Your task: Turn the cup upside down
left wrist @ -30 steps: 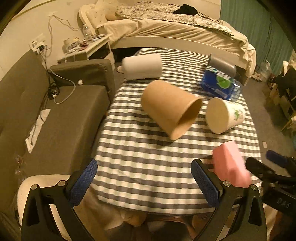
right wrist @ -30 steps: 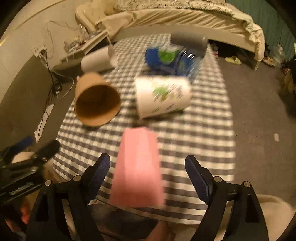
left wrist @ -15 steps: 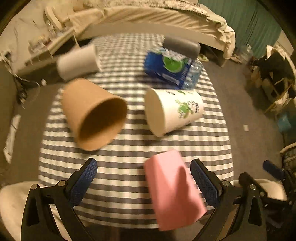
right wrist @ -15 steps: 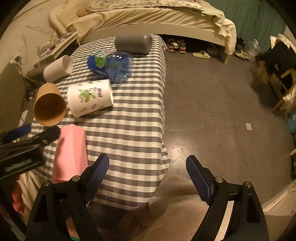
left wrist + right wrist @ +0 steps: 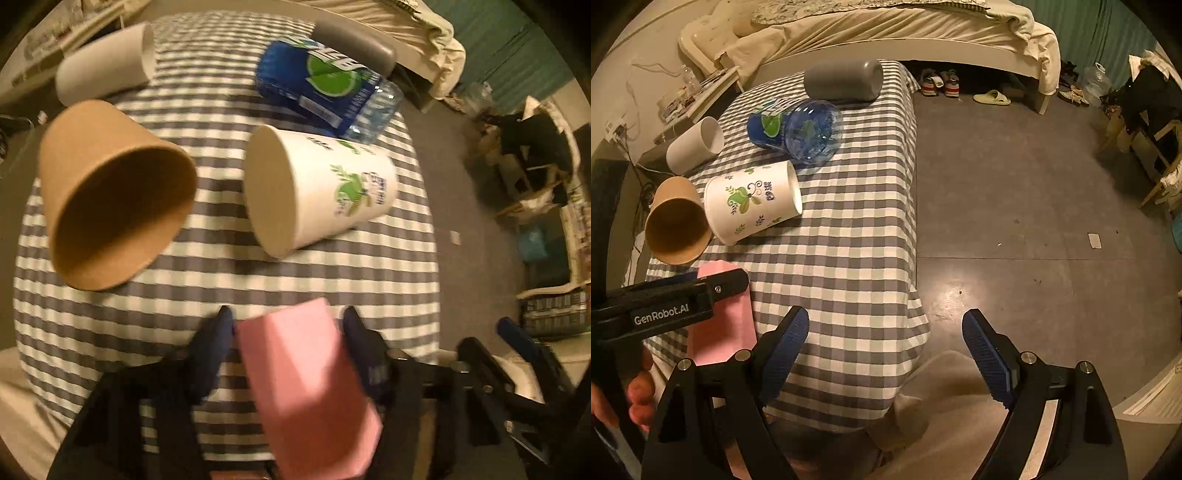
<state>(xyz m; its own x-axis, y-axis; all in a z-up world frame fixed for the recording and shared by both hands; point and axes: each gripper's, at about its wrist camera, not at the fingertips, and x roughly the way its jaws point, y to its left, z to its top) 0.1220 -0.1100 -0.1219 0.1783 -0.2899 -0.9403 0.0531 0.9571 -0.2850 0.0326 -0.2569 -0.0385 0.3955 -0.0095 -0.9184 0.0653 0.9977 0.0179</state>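
A pink cup (image 5: 306, 384) lies on its side at the near edge of the checked table (image 5: 332, 277), its base pointing away from me. My left gripper (image 5: 286, 325) has closed on it, one blue pad on each side. In the right wrist view the pink cup (image 5: 724, 332) shows partly behind the left gripper's black body. My right gripper (image 5: 884, 350) is open and empty, off the table's right front corner, over the floor.
On the table lie a brown paper cup (image 5: 110, 192), a white printed cup (image 5: 321, 188), a plain white cup (image 5: 107, 70), a blue-labelled water bottle (image 5: 325, 88) and a grey cup (image 5: 842, 79). A bed (image 5: 886, 26) stands behind.
My left gripper moved forward over the pink cup and closed its fingers on it. My right gripper swung right, away from the cup, and stays open.
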